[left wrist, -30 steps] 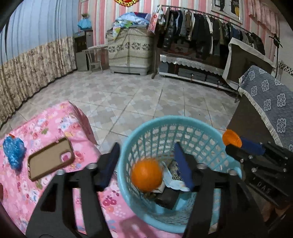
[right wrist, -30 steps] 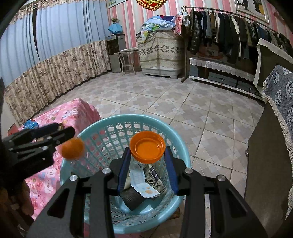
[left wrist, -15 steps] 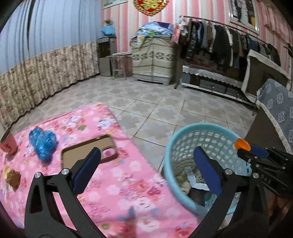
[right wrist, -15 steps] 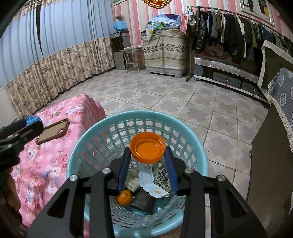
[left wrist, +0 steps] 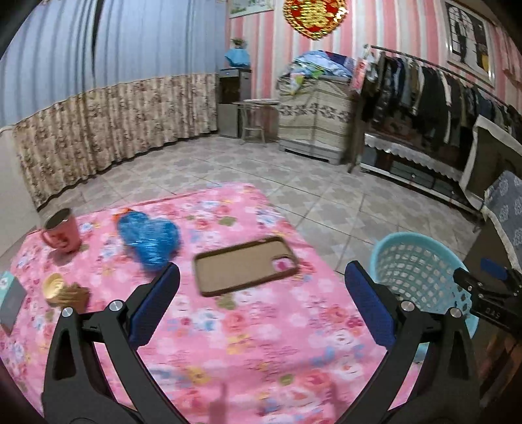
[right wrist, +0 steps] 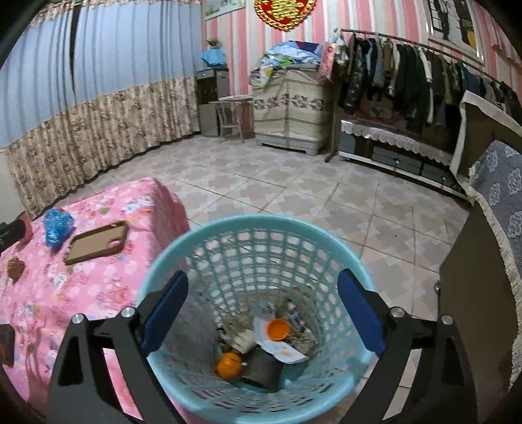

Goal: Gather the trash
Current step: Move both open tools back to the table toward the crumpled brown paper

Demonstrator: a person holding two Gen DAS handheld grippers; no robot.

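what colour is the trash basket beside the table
Light turquoise blue, with a lattice wall. The basket shows best in the right wrist view.

Tablecloth [left wrist: 248,352] print smeared w/ blur – grey box [left wrist: 11,301] cut off by left edge.

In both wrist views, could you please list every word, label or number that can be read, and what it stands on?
"DAS": white letters on the black body of the right gripper, seen in the left wrist view.
Red and gold wall ornament: any characters too blurred to read.
Small box at the table edge: no print legible.
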